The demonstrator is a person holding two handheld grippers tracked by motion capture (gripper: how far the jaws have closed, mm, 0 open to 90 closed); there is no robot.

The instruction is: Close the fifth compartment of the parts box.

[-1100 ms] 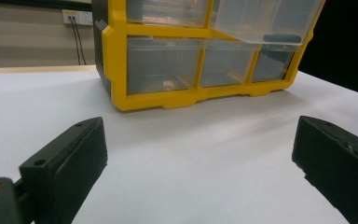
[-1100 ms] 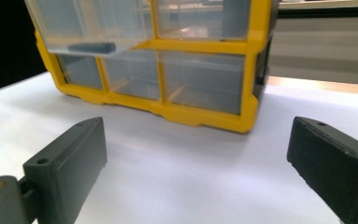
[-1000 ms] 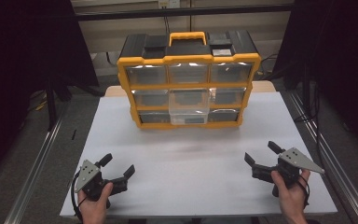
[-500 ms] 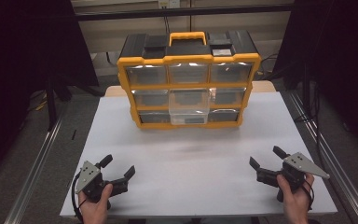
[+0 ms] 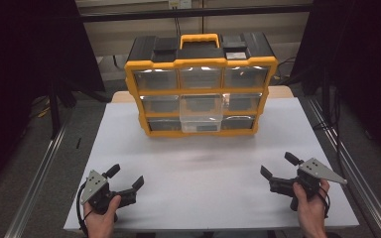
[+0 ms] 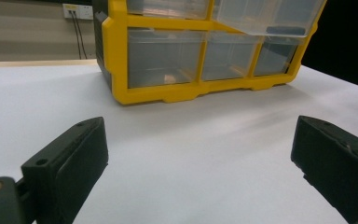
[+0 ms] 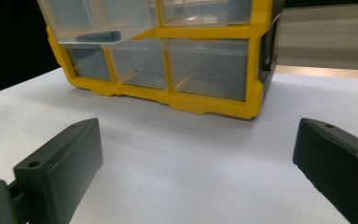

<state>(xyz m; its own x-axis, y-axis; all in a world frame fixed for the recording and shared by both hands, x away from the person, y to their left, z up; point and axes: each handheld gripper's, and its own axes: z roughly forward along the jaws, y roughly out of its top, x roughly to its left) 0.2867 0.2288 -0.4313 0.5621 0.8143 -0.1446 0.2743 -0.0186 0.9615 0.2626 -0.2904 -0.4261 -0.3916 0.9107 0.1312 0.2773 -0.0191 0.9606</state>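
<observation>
White table (image 5: pixel 198 198), one. On its far half stands one yellow-and-black organizer (image 5: pixel 201 84), upright, carry handle (image 5: pixel 199 40) on top, drawer fronts facing the person. Nine clear drawers, three rows of three. Eight sit flush; one, the middle drawer (image 5: pixel 201 113) of the middle row, is pulled out and sticks forward over the bottom row. In the right gripper view a small dark item (image 7: pixel 92 36) lies inside that drawer; can't tell what it is.

Two grippers, both at the near edge of the table, one per hand, well apart from each other and from the organizer. Left gripper (image 5: pixel 126 177) at the near-left corner, jaws spread wide, nothing between them, angled toward table centre. Right gripper (image 5: pixel 279 165) at the near-right side, jaws likewise spread wide and empty, grey plate on top.

Left gripper view: bare table between the jaws; organizer ahead, its bottom-left corner nearest, pulled-out drawer up and to the right. Right gripper view: mirror case, bottom-right corner nearest, pulled-out drawer up and to the left. Neither gripper touches the organizer or the drawer.
</observation>
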